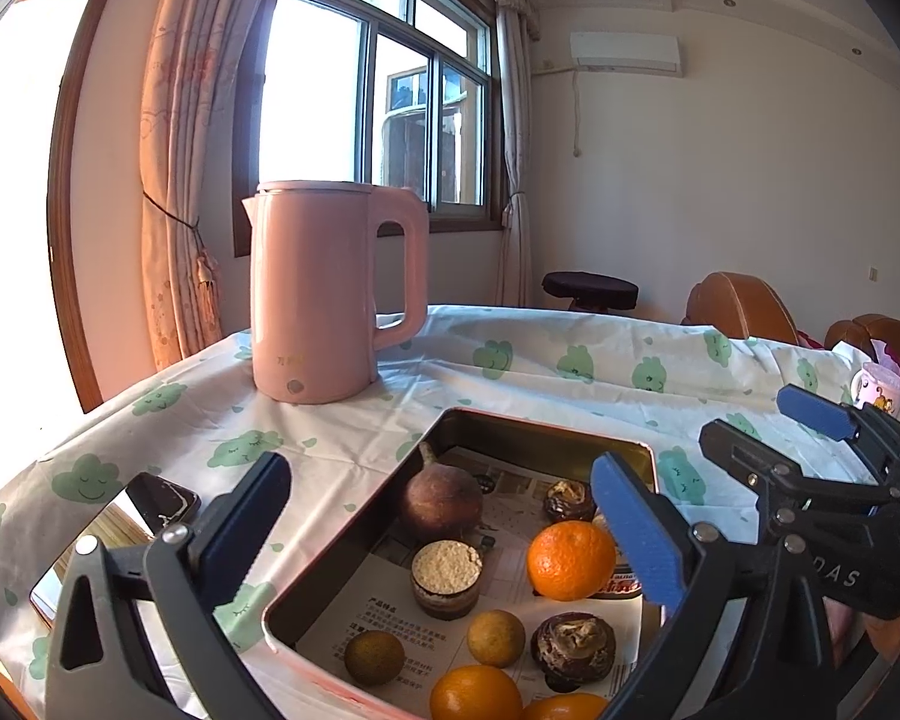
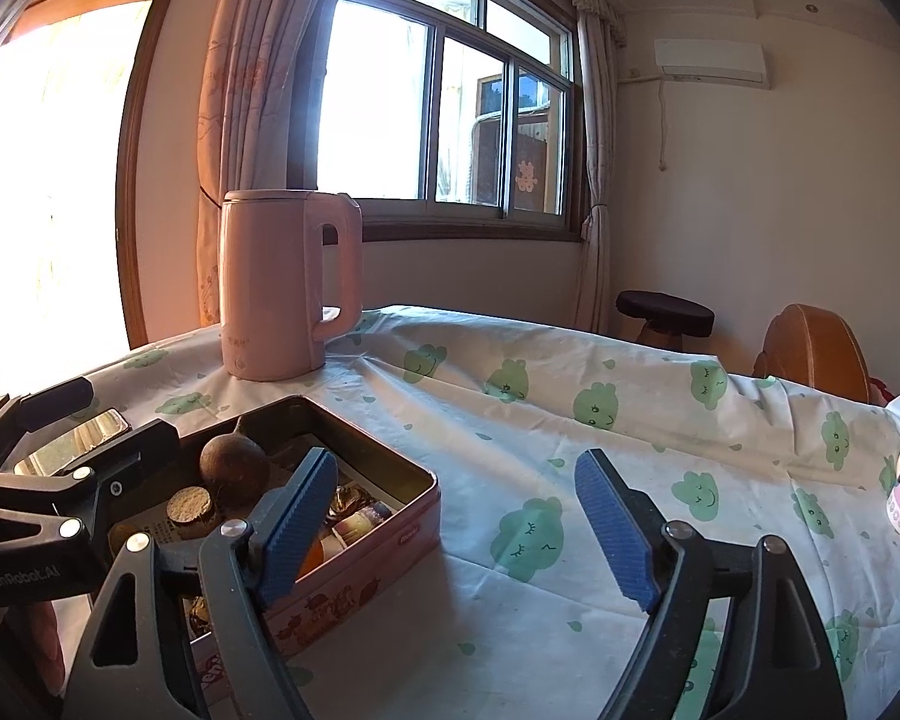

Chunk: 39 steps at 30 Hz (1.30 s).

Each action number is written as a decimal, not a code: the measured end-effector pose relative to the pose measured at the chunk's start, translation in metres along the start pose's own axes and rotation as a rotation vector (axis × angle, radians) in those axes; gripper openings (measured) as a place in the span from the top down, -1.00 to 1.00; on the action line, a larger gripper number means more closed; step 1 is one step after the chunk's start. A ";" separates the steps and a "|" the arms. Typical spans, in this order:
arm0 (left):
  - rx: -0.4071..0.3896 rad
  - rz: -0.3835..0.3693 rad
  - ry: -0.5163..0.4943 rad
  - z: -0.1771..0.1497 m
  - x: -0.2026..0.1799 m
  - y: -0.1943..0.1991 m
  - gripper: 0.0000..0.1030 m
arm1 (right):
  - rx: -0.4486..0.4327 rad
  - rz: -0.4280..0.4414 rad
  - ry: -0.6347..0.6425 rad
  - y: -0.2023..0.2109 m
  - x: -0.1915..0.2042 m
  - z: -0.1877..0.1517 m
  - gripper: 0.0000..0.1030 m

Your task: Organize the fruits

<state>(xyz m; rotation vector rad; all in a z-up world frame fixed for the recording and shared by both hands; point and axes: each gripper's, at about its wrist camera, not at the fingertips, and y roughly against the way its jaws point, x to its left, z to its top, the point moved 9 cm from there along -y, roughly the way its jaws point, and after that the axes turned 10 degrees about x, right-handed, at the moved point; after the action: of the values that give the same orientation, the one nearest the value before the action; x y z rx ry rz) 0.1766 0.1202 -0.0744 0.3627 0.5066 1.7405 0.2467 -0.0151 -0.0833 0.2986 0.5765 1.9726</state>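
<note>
Between your left gripper's [image 1: 444, 531] spread jaws sits an open rectangular tin [image 1: 546, 438], lined with printed paper, resting flat. Just inside the right jaw lies a bright orange [image 1: 571, 559], touching the blue pad or very near it. Nearer you, low between the jaws, are another orange [image 1: 475, 695], two small yellow-brown round fruits [image 1: 495, 637], and a dark wrinkled fruit [image 1: 572, 643]. Farther in lies a large brown fruit with a stem [image 1: 441, 501], and beside it a small jar of pale crumbs [image 1: 446, 577]. Your right gripper's [image 2: 465, 531] left jaw overlaps the tin's near corner.
</note>
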 end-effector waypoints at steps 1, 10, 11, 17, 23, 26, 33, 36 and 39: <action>0.000 -0.001 -0.001 0.000 0.000 0.000 -0.99 | -0.002 -0.001 -0.002 0.000 -0.001 0.000 -0.63; -0.004 0.005 0.002 0.001 0.001 0.001 -0.99 | -0.013 -0.013 0.000 0.002 0.000 0.000 -0.70; -0.004 0.005 0.002 0.002 0.002 0.001 -0.99 | -0.014 -0.015 0.001 0.002 0.000 0.000 -0.71; -0.004 0.005 0.002 0.002 0.002 0.002 -0.99 | -0.019 -0.020 -0.002 0.003 -0.001 0.001 -0.74; -0.005 0.006 0.001 0.001 0.001 0.002 -1.00 | -0.019 -0.020 -0.001 0.003 -0.001 0.001 -0.76; -0.005 0.006 0.002 0.001 0.001 0.002 -1.00 | -0.019 -0.020 -0.001 0.003 -0.001 0.001 -0.76; -0.012 0.010 -0.004 0.004 0.004 0.003 -1.00 | -0.027 -0.026 -0.007 0.005 -0.005 0.002 -0.77; -0.019 0.008 -0.008 0.005 0.004 0.004 -1.00 | -0.029 -0.029 -0.009 0.005 -0.006 0.003 -0.77; -0.032 0.004 -0.014 0.006 0.004 0.007 -1.00 | -0.030 -0.033 -0.010 0.005 -0.006 0.003 -0.77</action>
<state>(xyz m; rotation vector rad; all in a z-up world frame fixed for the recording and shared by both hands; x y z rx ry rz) 0.1731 0.1236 -0.0657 0.3528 0.4679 1.7470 0.2467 -0.0214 -0.0778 0.2785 0.5414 1.9455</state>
